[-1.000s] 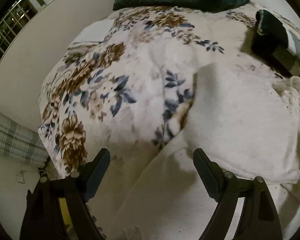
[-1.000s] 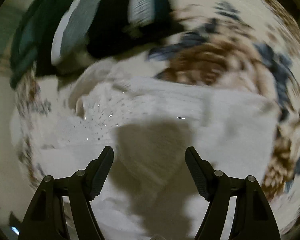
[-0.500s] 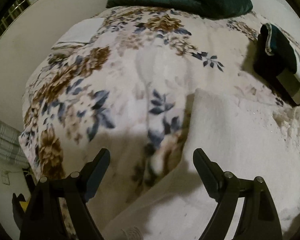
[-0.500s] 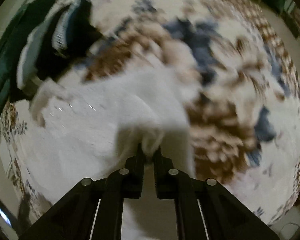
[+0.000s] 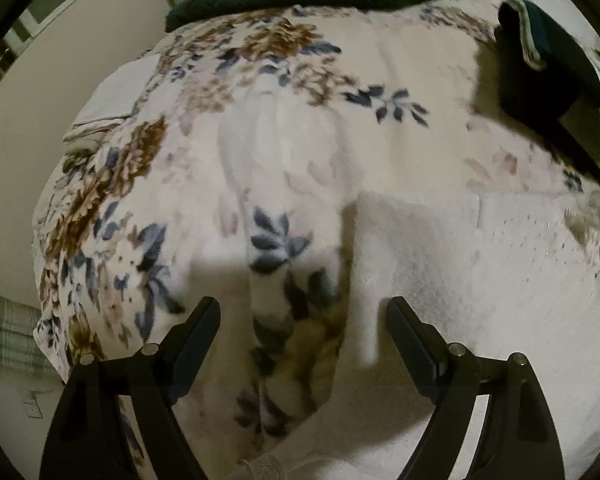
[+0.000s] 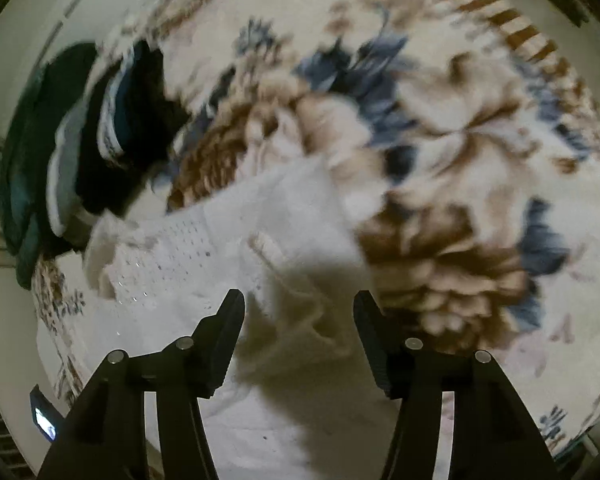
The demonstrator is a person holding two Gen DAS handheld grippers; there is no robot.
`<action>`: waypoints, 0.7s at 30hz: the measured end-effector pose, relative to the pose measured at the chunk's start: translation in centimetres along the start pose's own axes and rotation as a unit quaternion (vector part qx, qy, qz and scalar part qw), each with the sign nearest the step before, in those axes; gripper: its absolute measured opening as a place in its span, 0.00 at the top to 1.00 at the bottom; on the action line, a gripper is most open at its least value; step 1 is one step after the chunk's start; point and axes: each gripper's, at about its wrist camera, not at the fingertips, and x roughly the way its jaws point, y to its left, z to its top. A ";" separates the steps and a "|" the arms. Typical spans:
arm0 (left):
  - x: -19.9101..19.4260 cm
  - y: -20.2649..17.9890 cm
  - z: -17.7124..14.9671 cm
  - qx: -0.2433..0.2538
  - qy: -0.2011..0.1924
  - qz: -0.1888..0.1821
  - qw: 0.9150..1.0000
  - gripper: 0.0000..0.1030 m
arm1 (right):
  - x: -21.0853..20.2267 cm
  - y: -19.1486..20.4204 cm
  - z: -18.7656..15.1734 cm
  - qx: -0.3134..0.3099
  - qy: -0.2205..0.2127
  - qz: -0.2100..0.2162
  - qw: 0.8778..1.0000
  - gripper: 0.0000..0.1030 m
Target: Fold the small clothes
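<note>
Nearby, dark folded clothes (image 5: 548, 80) beside white garment (image 5: 480, 280), both hand-held grippers (image 5: 302, 316) (image 6: 298, 312) released, floral blanket (image 5: 260, 140) beneath.

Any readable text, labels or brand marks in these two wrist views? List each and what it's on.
None readable.
White garment: no print or tag text visible.
Floral blanket: pattern only.
Small lit screen at the right view's edge: too small and blurred to read.
</note>
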 end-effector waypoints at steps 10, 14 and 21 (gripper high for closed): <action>1.5 -0.1 0.6 0.017 0.002 -0.028 0.999 0.18 | -2.4 -1.0 -2.2 -0.031 -0.039 -0.115 0.992 0.93; 2.4 -0.1 1.2 0.030 0.004 -0.036 0.999 0.18 | -0.2 -2.8 -2.0 0.005 0.005 -0.110 0.994 0.89; -0.6 0.9 0.8 0.045 -0.026 -0.058 0.997 0.18 | -3.6 -2.4 -1.7 0.017 -0.019 -0.100 0.995 0.44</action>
